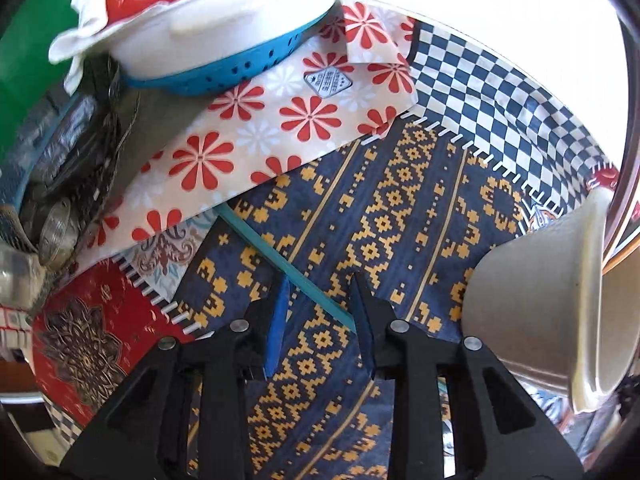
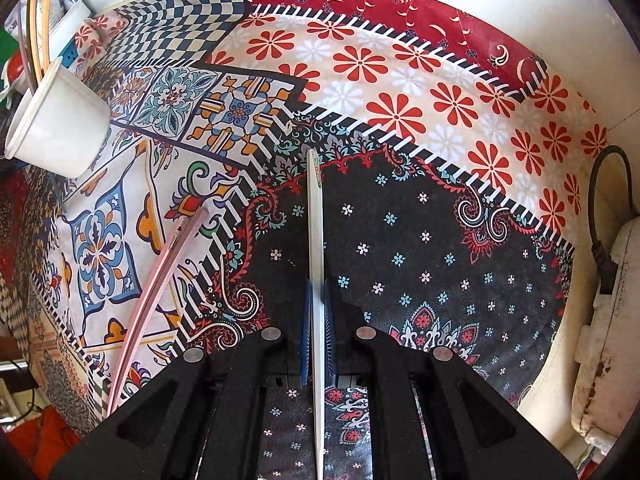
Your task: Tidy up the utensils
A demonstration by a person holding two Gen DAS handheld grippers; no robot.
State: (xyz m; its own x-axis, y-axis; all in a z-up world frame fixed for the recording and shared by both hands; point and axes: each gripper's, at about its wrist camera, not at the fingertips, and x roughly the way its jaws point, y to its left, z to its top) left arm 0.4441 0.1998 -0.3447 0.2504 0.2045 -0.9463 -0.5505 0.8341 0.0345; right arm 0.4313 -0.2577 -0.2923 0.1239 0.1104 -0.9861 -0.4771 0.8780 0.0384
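Jaws of your left gripper (image 1: 320, 308) stand parted over the teal stick (image 1: 288, 268), gripping nothing; the stick lies on the blue-gold mat (image 1: 400, 208), near the white cup (image 1: 532, 312). Your right gripper (image 2: 318, 300) clamps the white utensil (image 2: 314, 216); carry it level toward that white cup (image 2: 60, 120) and lower it gently.
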